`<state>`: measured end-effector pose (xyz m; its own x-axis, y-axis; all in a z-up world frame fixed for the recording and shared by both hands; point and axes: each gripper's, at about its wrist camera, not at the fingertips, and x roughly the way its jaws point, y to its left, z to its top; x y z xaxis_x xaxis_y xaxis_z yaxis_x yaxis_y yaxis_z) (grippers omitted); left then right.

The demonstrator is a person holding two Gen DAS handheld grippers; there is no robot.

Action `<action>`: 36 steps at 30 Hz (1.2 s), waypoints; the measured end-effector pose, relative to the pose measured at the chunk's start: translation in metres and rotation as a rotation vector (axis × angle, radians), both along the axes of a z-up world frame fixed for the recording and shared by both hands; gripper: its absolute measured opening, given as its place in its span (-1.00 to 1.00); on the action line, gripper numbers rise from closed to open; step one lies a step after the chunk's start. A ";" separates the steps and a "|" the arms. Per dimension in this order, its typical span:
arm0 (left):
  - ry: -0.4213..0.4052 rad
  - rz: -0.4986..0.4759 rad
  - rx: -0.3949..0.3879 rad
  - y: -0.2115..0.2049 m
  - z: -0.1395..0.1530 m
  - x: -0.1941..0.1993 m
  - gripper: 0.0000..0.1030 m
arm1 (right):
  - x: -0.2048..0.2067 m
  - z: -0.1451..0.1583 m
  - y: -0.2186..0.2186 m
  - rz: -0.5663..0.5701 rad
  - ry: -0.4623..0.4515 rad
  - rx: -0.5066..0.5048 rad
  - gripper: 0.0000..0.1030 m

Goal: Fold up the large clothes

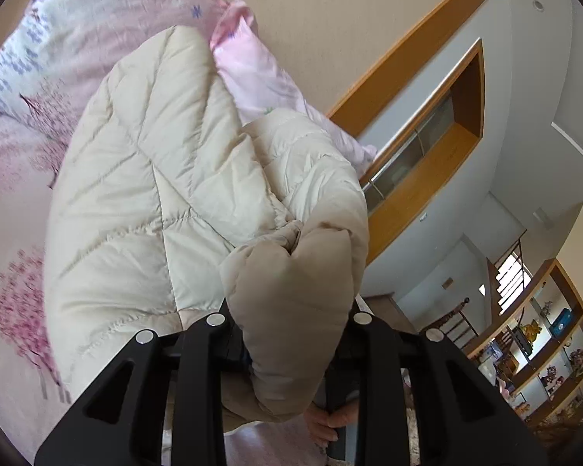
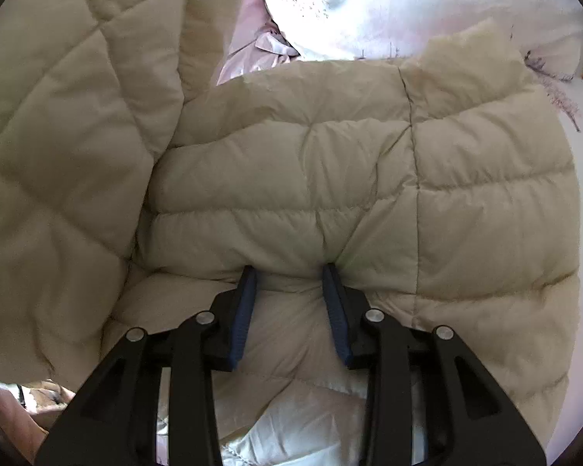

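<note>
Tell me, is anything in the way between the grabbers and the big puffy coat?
No, nothing is. The left gripper is clamped on a bunched fold of the beige quilted puffer coat, and the right gripper has its blue fingertips pressed into it.

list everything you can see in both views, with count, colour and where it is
quilted down jacket: one, beige with a paler cream lining, spread over the bed, one puffy end bunched between the left gripper's fingers
bedding: one cover, pink with floral print, under the jacket
pillow: one, pale pink, beyond the jacket by the wall
wall niche: one, wood-framed, right of the bed
display shelves: one unit, wood, lower right, holding small ornaments
left gripper: one, black, closed on the jacket
right gripper: one, black with blue pads, tips pushed into a jacket fold
hand: one, bottom of the left view, below the jacket
</note>
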<state>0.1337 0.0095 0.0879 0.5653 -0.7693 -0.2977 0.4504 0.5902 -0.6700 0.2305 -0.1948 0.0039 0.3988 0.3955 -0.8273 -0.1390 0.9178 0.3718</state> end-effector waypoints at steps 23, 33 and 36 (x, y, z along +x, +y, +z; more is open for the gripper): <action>0.126 -0.103 0.074 -0.075 -0.041 0.014 -0.48 | -0.009 0.001 -0.156 -0.184 0.035 0.167 -0.46; 0.067 -0.177 0.222 -0.120 -0.045 0.003 -0.47 | 0.031 -0.013 -0.173 -0.135 0.057 0.137 -0.65; 0.064 -0.171 0.303 -0.129 -0.052 0.002 -0.43 | 0.025 -0.005 -0.201 -0.165 0.038 0.161 -0.72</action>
